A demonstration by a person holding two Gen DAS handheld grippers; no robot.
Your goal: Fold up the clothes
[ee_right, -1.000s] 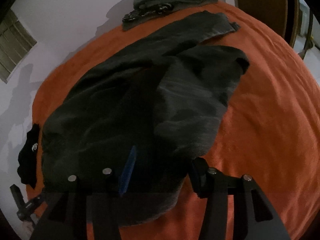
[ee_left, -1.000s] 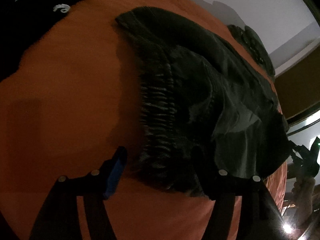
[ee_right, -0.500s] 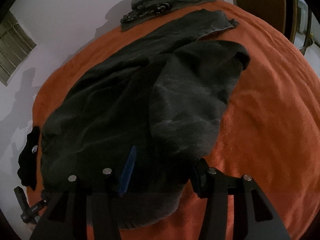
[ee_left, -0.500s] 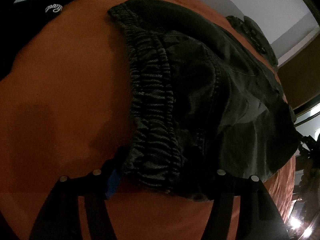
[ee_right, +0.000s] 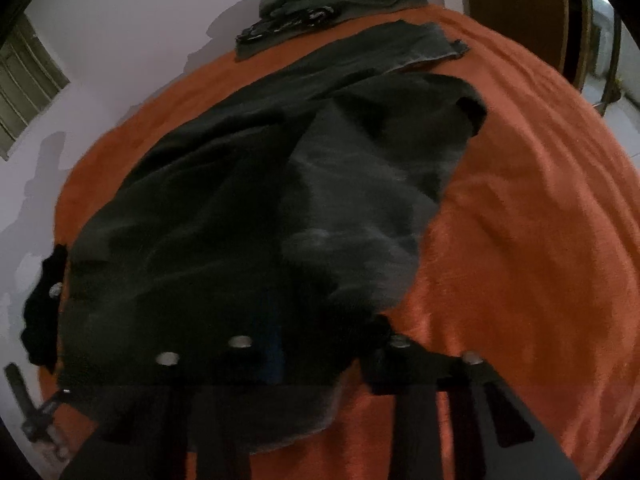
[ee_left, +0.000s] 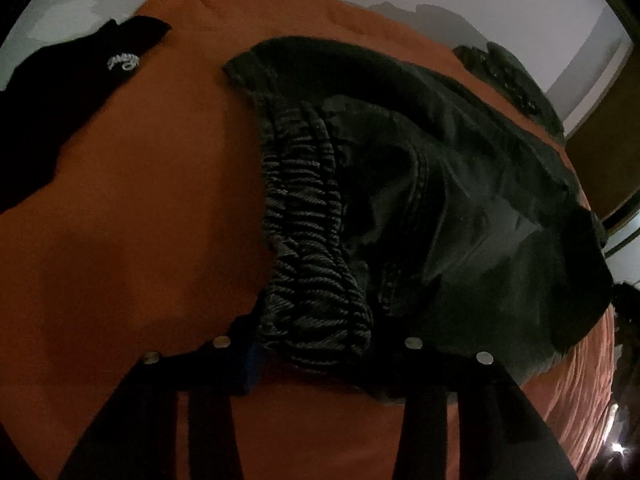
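Note:
Dark green pants [ee_left: 460, 208] lie spread on the orange bed cover [ee_left: 140, 200]. In the left wrist view their ribbed elastic waistband [ee_left: 316, 264] is bunched between the fingers of my left gripper [ee_left: 324, 356]. Its jaws are closing and the cloth fills the gap from pad to pad. In the right wrist view the same pants [ee_right: 248, 200] stretch away with one leg folded over. My right gripper [ee_right: 324, 348] sits at the near edge of that cloth. Its jaws are closing with the fabric between the blue pad and the other finger.
A black garment with white lettering [ee_left: 80, 92] lies at the bed's far left, also seen as the black garment [ee_right: 44, 300]. A folded green pile [ee_right: 328, 8] rests against the white wall. A wooden door [ee_right: 516, 12] stands at the right, and bare orange cover [ee_right: 540, 240] lies beside the pants.
Both grippers' fingers have drawn closer together on the cloth. The left gripper has come in over the waistband, which now sits bunched between its fingers. The right hand has stayed in place.

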